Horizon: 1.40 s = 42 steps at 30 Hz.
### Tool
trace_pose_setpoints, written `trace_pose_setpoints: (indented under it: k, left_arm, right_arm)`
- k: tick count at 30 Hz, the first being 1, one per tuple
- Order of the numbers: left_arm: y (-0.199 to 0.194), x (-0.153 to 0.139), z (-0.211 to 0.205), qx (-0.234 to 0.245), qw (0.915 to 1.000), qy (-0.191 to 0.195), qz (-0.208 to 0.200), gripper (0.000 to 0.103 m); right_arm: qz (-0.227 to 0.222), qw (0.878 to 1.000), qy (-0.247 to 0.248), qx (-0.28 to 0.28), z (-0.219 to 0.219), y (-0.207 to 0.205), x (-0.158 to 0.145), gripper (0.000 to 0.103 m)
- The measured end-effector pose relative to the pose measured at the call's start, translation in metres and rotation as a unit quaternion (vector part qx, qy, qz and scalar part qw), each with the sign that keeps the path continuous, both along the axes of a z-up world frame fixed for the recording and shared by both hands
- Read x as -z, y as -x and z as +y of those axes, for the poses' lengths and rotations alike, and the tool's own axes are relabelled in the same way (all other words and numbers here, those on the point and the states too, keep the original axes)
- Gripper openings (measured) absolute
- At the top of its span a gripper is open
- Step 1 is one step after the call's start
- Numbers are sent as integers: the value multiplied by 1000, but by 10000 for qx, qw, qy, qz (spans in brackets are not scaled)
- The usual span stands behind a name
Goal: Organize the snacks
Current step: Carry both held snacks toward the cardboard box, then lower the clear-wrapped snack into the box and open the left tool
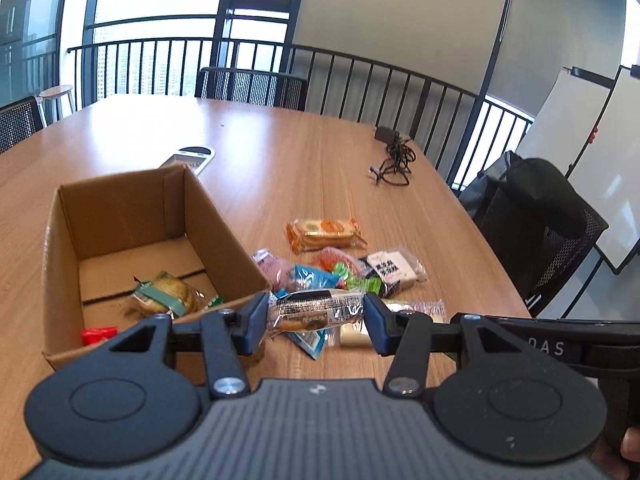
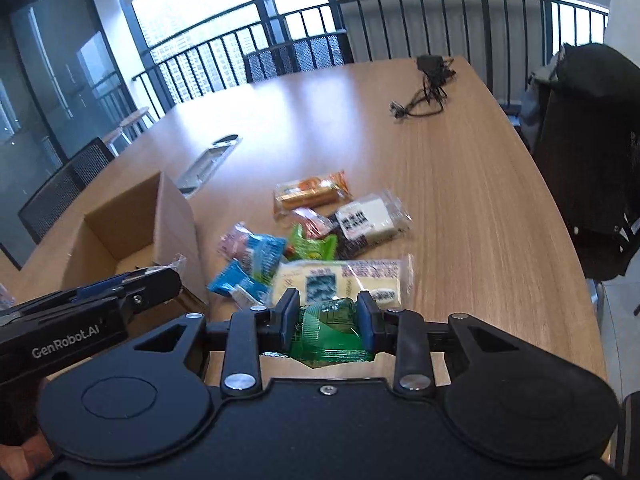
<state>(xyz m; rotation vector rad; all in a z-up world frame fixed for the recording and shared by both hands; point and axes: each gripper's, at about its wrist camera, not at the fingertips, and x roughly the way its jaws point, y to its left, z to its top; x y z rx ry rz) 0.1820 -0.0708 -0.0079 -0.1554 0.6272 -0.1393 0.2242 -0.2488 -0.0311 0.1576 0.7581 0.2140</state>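
Note:
My left gripper [image 1: 315, 320] is shut on a clear-wrapped snack bar with a dark label [image 1: 316, 310], held just right of an open cardboard box [image 1: 120, 216]. The box holds a green-banded bread pack [image 1: 170, 292] and a small red packet [image 1: 98, 334]. My right gripper [image 2: 328, 320] is shut on a green packet [image 2: 330, 334] above the table's near edge. A pile of snack packs [image 2: 312, 236] lies on the wooden table [image 2: 460, 200] ahead. The left gripper [image 2: 132, 288] also shows in the right wrist view, beside the box [image 2: 132, 224].
A black cable bundle [image 1: 394, 156] lies far right on the table. A grey cable-port lid [image 1: 192, 158] sits behind the box. A chair with a black bag [image 1: 536, 216] stands at the right edge. Chairs and a railing stand beyond the far edge.

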Motion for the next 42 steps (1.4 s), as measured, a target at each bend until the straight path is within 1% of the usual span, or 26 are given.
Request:
trace_pose_setpoints:
  k: [8, 16, 28, 35, 42]
  left_arm:
    - [-2, -18, 17, -189, 9994, 25, -279, 51]
    - [-2, -20, 39, -400, 9987, 76, -305, 51]
    - [-4, -22, 84, -797, 9961, 126, -369, 51]
    - [-11, -20, 112, -1070, 9936, 125, -338, 51]
    - [-23, -12, 137, -1298, 9912, 115, -237, 51]
  right_arm:
    - [-488, 9984, -139, -261, 11, 5, -30, 31]
    - [-743, 9961, -188, -430, 20, 9, -43, 31]
    - [-786, 9933, -245, -808, 52, 3, -49, 31]
    - [-849, 9889, -238, -1193, 79, -7, -56, 31]
    - [-950, 9831, -291, -1535, 101, -15, -62, 31]
